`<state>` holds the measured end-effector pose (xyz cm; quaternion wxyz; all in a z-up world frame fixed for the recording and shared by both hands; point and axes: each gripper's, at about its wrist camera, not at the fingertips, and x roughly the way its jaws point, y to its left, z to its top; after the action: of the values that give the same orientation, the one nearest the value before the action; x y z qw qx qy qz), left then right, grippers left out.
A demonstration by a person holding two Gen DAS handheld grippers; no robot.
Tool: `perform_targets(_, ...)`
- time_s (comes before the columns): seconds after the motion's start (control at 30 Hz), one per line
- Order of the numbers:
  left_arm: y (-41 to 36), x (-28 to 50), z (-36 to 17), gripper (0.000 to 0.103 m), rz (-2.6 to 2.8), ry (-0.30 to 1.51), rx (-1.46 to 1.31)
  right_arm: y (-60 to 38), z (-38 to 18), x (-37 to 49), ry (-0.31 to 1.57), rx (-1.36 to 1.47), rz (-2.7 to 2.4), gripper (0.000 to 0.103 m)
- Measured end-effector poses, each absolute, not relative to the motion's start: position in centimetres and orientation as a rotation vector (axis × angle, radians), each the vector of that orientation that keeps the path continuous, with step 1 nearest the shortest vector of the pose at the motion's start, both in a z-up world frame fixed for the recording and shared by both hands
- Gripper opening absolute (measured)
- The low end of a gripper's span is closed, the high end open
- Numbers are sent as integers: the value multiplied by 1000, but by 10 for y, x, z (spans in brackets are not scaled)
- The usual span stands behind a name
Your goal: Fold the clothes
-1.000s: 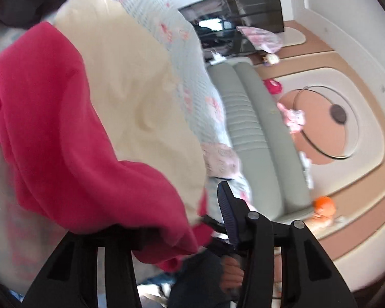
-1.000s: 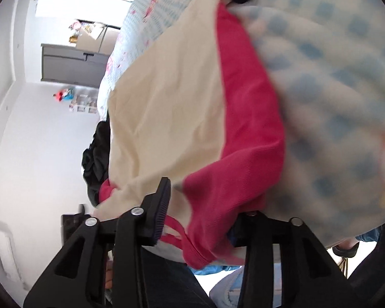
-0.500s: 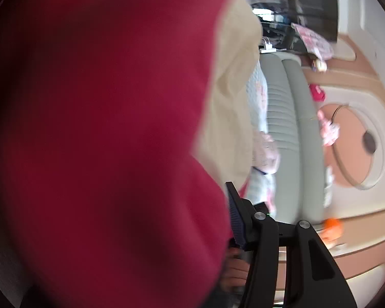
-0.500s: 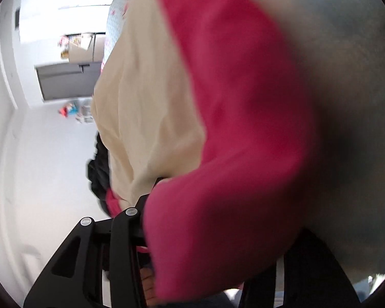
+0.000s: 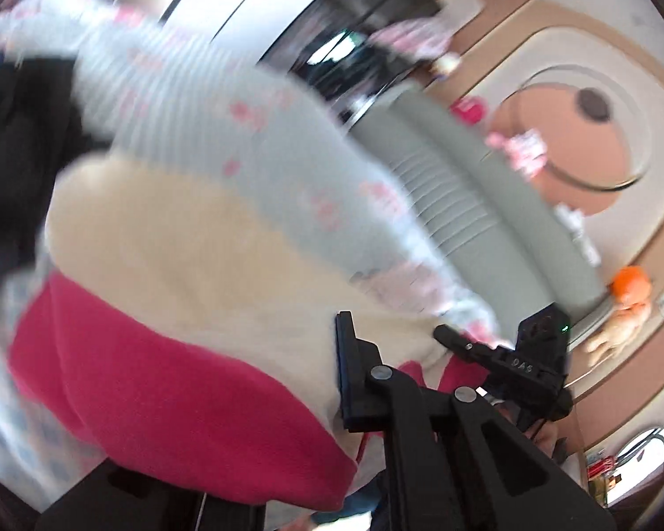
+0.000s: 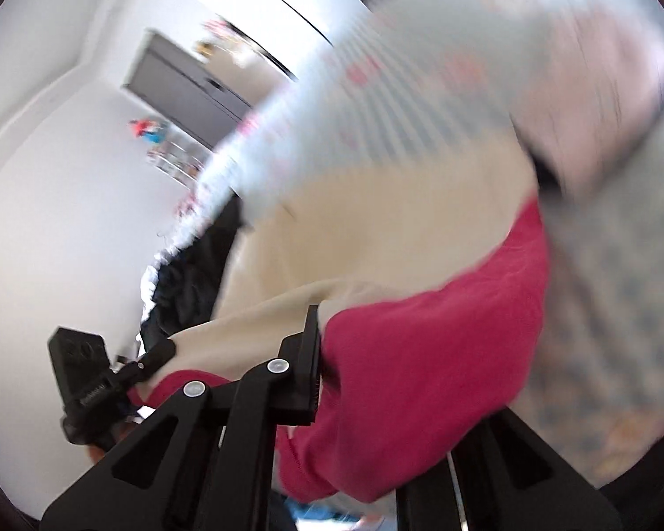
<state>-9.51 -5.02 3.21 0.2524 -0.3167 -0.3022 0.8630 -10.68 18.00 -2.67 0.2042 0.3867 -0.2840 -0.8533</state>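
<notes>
A garment, magenta (image 5: 164, 380) below and cream (image 5: 190, 265) above, is stretched between my two grippers. The left gripper (image 5: 327, 354) is closing its jaws, with the magenta-and-cream edge pinched between them. Only its right finger (image 5: 347, 376) shows; cloth drapes over the other. The right gripper (image 6: 327, 349) is closing too, and the magenta cloth (image 6: 420, 363) is clamped against its visible left finger (image 6: 307, 371). Its other finger is buried under the fabric. The pictures are blurred by motion. Each view shows the other tool's black housing (image 5: 526, 367) (image 6: 84, 376) at the far end of the garment.
A pale blue striped sheet with pink prints (image 5: 252, 132) lies behind the garment. Blue-checked fabric (image 6: 606, 354) and dark clothes (image 6: 190, 283) lie beside it. A grey padded headboard (image 5: 473, 203), an orange toy (image 5: 628, 283) and a grey cabinet (image 6: 186, 88) stand farther off.
Both grippers had open jaws around the magenta hem; now they are closed on it. Both have risen and rolled, and the garment hangs stretched between them.
</notes>
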Motion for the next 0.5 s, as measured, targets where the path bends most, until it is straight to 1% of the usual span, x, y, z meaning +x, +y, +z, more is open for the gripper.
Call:
perform_targets(0.03,-51,-90,46,7,2338,-839,-800,179,-11,-104,-784,1026,-2390,8)
perform_targets(0.1,-51,-77,74,7,2324,-841,-676,185,8,-100,-855,938,-2331,12)
perform_targets(0.13,-47,-74,85,7,2336,-805,-647,182,14,-100,-891,908,-2292,13)
perform_targets(0.17,-42,-72,94,7,2345,-775,-627,209,9,-83,-909,902,-2257,17)
perform_targets(0.23,-30,-79,100,7,2348,-758,-644,259,-13,-61,-919,981,-2232,24)
perform_targets(0.27,-33,-77,103,7,2346,-756,-646,262,-30,-61,-931,1058,-2216,30)
perform_targets(0.3,-44,-66,103,7,2351,-741,-655,258,-51,-64,-984,1135,-2175,38)
perform_targets(0.37,-66,-46,103,7,2362,-712,-673,253,-96,-66,-1119,1273,-2064,41)
perform_targets(0.4,-74,-44,103,7,2365,-703,-680,254,-111,-67,-1166,1309,-2033,50)
perform_targets(0.47,-87,-38,104,7,2372,-696,-691,257,-130,-67,-1199,1343,-2024,50)
perform_targets(0.5,-93,-35,105,7,2376,-696,-696,257,-131,-66,-1175,1348,-2048,46)
